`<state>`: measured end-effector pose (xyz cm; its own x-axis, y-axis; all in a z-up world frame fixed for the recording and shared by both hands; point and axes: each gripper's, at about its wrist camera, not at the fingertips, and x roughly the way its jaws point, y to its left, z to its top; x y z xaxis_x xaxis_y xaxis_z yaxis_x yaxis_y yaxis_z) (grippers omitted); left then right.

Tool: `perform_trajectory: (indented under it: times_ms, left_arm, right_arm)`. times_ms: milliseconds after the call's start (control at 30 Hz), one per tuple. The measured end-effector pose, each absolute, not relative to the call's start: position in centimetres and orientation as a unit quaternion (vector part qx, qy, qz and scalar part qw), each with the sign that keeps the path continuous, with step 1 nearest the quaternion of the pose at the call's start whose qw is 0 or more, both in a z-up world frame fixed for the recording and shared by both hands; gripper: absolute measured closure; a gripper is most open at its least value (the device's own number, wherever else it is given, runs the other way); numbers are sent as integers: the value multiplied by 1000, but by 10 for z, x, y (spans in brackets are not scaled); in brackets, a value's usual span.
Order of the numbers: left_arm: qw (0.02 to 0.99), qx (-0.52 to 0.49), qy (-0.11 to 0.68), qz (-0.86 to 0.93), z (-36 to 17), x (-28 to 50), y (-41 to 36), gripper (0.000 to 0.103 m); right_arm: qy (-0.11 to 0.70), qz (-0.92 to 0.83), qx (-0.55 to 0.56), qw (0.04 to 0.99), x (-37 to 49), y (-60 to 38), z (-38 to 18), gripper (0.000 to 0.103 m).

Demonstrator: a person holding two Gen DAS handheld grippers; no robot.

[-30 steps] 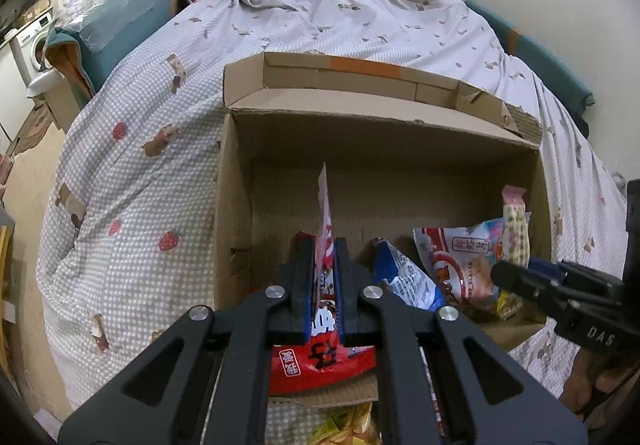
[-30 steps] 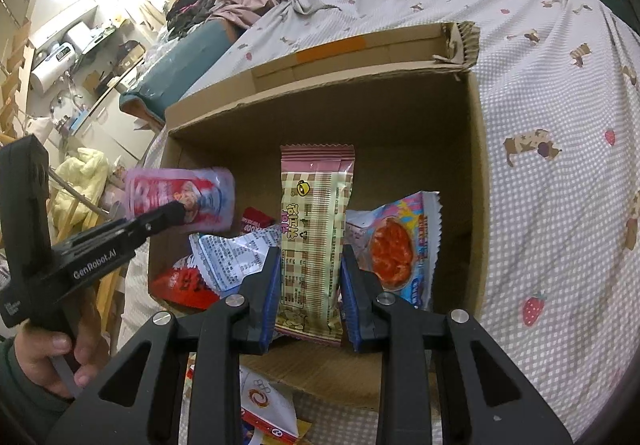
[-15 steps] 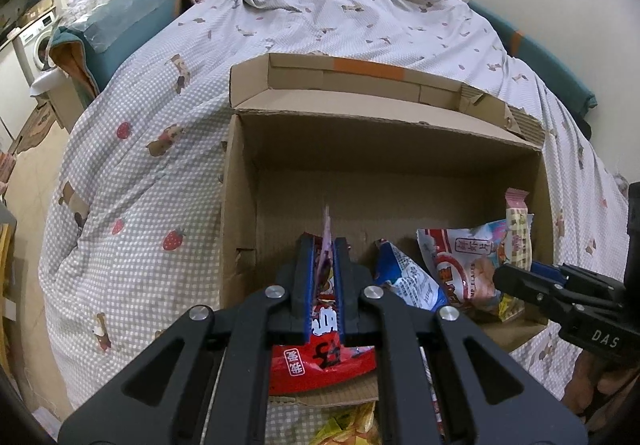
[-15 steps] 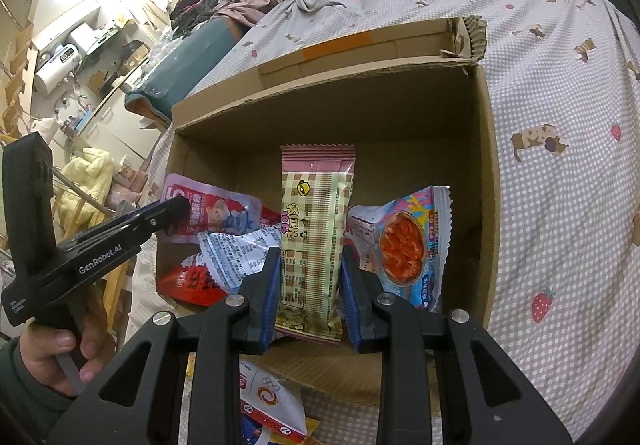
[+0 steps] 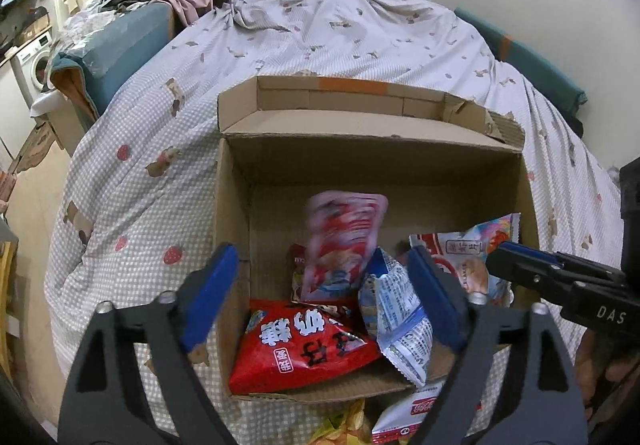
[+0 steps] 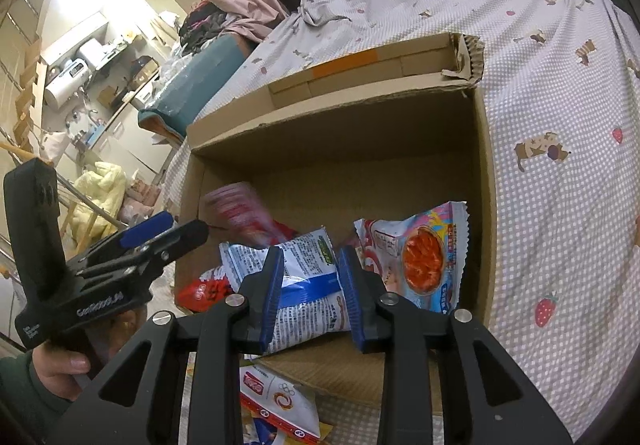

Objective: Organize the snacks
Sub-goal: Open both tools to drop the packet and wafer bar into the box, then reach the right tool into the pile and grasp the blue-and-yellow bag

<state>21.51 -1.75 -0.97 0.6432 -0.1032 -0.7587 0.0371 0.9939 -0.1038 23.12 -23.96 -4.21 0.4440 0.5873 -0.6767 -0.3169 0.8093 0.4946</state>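
An open cardboard box (image 5: pixel 232 205) (image 6: pixel 486 205) stands on the bed and holds several snack packets. My left gripper (image 5: pixel 322 269) (image 6: pixel 176 229) hovers over its near left corner, its jaws opening wide with nothing held. Just beyond them a pink packet (image 5: pixel 344 241) (image 6: pixel 236 205) is blurred in the air above a red packet (image 5: pixel 304 345). My right gripper (image 6: pixel 312 265) (image 5: pixel 520 269) is over the near edge, jaws opening, pads pressing on nothing. Behind them lies a white and blue packet (image 6: pixel 304 273) (image 5: pixel 396 309). A pink and blue packet (image 6: pixel 416 249) leans at the right wall.
The box rests on a checked bedsheet (image 5: pixel 160 185). Loose packets (image 6: pixel 276 393) (image 5: pixel 404 413) lie in front of the box's near flap. A teal cushion (image 5: pixel 112 53) and piled clothes sit off to the left. A person's hand (image 6: pixel 60 369) grips the left tool.
My left gripper opened and let go of the pink packet, which is dropping into the box. My right gripper's jaws widened, and the checked bar packet is gone from between them.
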Motion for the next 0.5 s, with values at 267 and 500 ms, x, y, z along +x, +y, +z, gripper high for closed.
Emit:
perform_trajectory:
  times_ms: [267, 500]
  left_arm:
    - [903, -58, 425, -37, -11, 214, -9, 14]
    - [912, -66, 405, -16, -1, 203, -1, 12]
  right_arm:
    - [441, 262, 156, 844, 231, -247, -38, 28]
    - [434, 257, 156, 849, 229, -251, -31, 28]
